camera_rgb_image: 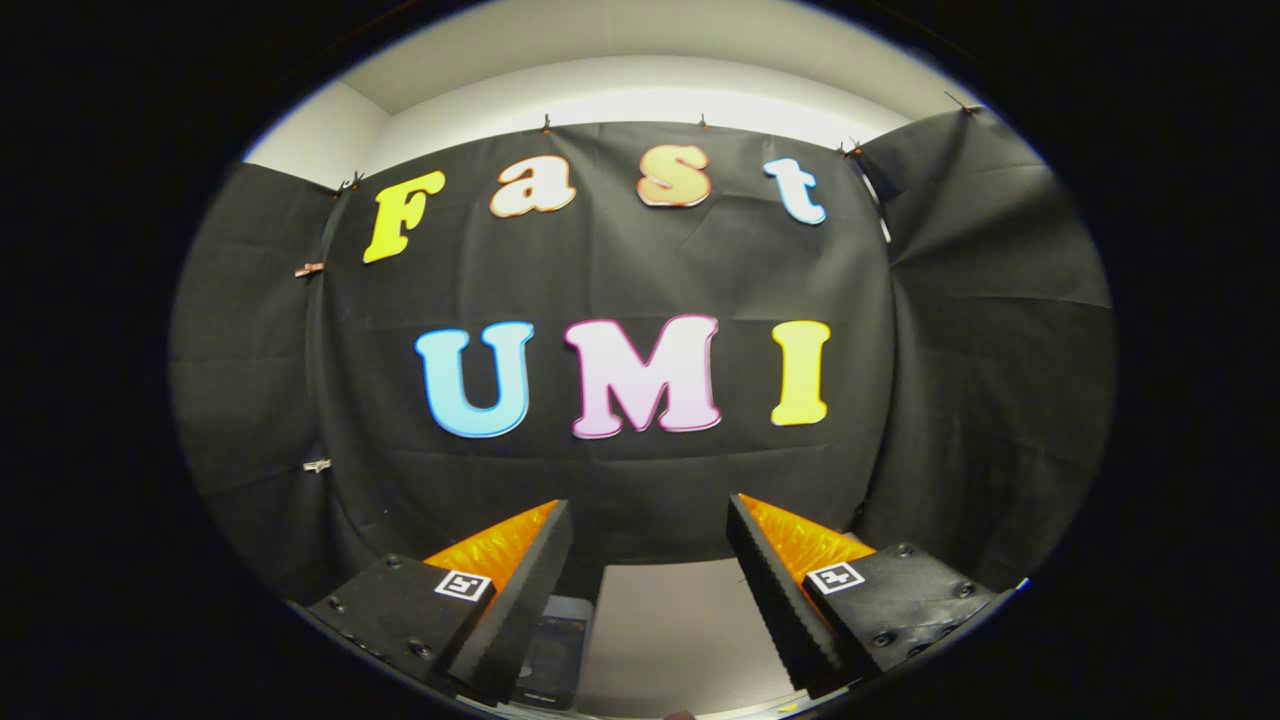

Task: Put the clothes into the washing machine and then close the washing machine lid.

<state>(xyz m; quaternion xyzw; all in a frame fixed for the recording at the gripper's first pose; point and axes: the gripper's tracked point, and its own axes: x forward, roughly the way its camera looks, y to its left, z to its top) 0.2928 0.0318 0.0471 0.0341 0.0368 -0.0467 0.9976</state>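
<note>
The gripper points level at the booth's black cloth wall, its jaws spread wide with nothing between them. Each finger carries a small square marker on its top face. Below and between the fingers lies a pale worktop, bare where it shows, running up to the foot of the cloth. Just inside the left finger, low down, sits a dark flat object with a glossy face; what it is I cannot tell. Above the cloth runs a white wall. Small clips pin the cloth along its top edge and left seam. Clothes and washing machine lie somewhere outside this view.
</note>
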